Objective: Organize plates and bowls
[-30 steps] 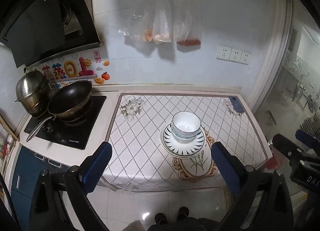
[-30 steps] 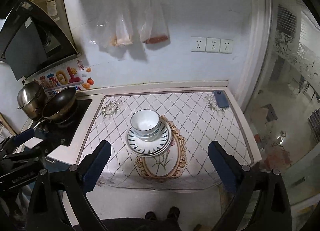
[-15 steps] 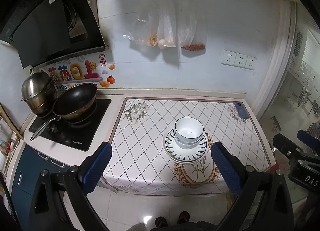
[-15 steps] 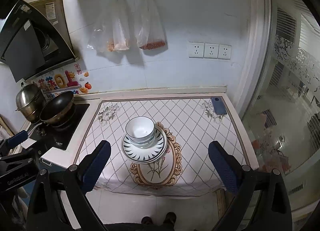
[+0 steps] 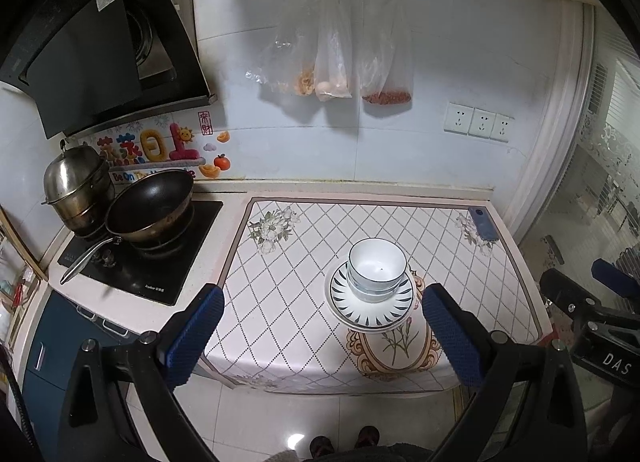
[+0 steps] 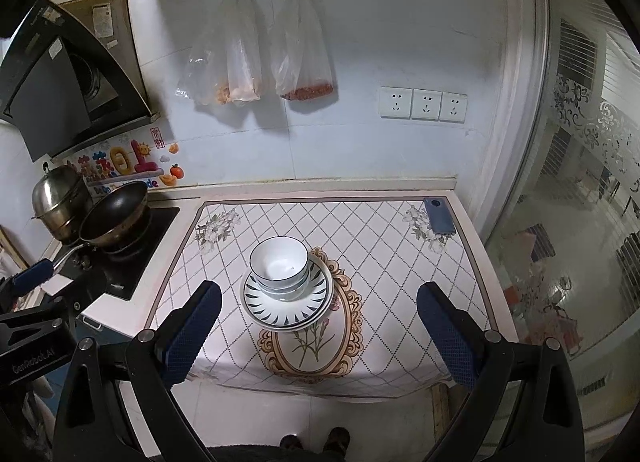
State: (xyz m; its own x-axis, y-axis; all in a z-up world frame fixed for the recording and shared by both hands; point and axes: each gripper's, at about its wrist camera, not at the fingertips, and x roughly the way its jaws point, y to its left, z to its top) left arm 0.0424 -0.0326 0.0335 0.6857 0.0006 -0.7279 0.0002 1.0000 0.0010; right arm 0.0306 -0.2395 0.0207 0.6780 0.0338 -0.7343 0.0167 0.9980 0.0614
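Both views have pulled back over the last second, so the counter [image 5: 280,302] with its diamond cloth looks smaller. The plates [image 5: 372,302] sit just right of the left view's centre, the nested bowls [image 5: 377,270] stacked on them, untouched. The left gripper [image 5: 320,330] and the right gripper [image 6: 318,326] gape wide and empty, well short of the stack. I'd say the organizing looks done.

Bowl stack [image 6: 280,268] on plates [image 6: 287,300] mid-counter; cloth [image 6: 384,262] bare around (phone [image 6: 439,215] far corner), wok [image 6: 113,217] left
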